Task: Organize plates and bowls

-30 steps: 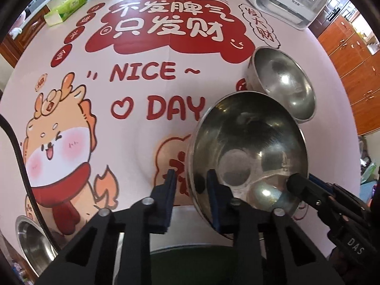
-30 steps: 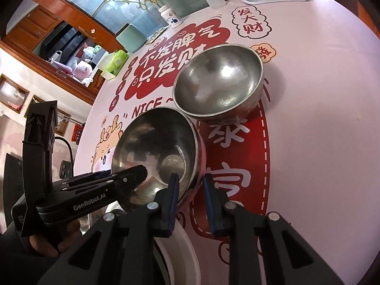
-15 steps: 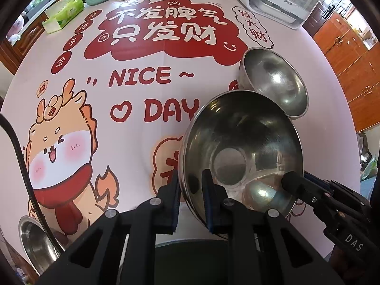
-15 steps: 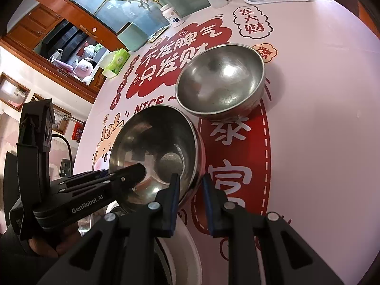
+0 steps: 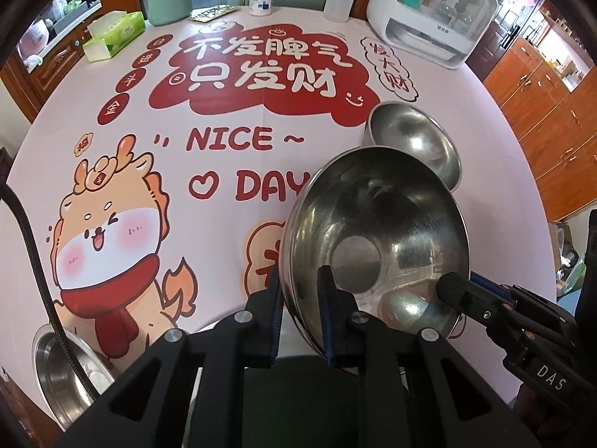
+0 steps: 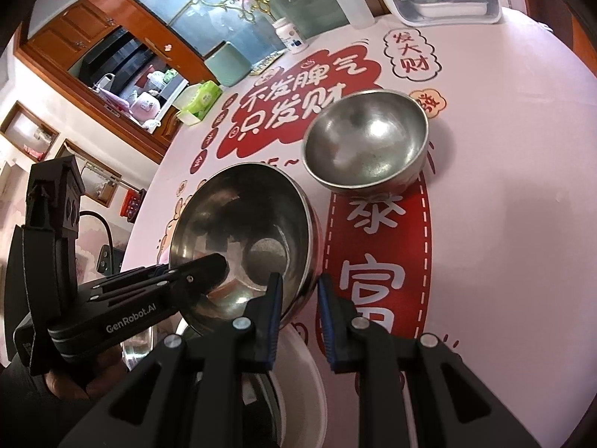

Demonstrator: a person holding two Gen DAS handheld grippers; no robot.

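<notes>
Left wrist view first: at the far left edge, a steel dish (image 5: 63, 377) sits half out of frame on the table (image 5: 156, 201) with its printed cloth. Moving right, your left gripper (image 5: 298, 295) has its jaws pinched on the near rim of the big steel bowl (image 5: 377, 239), one finger outside the wall and one inside, and the bowl is tilted up toward the camera. Further right, your right gripper (image 5: 453, 283) reaches in at the bowl's opposite side. Behind the big bowl, just beyond its far rim, stands the smaller steel bowl (image 5: 414, 142), upright on the cloth.

From the right wrist view the order holds: the left gripper (image 6: 209, 267) comes in from the left, the big bowl (image 6: 238, 231) is in the middle, and your right gripper (image 6: 298, 298) straddles its near rim, jaws narrowed around the wall. I cannot tell whether the outer finger is actually touching metal. The smaller bowl (image 6: 365, 149) stands apart at upper right, and a white dish (image 6: 298, 373) lies under the fingers.

Judging from this, the risk is the slick rim (thin polished steel offers little to bite on). If one gripper lets go before the other is firm, the tilted bowl may pivot and drop onto the white dish. Swinging it forward too low could knock the smaller bowl.
</notes>
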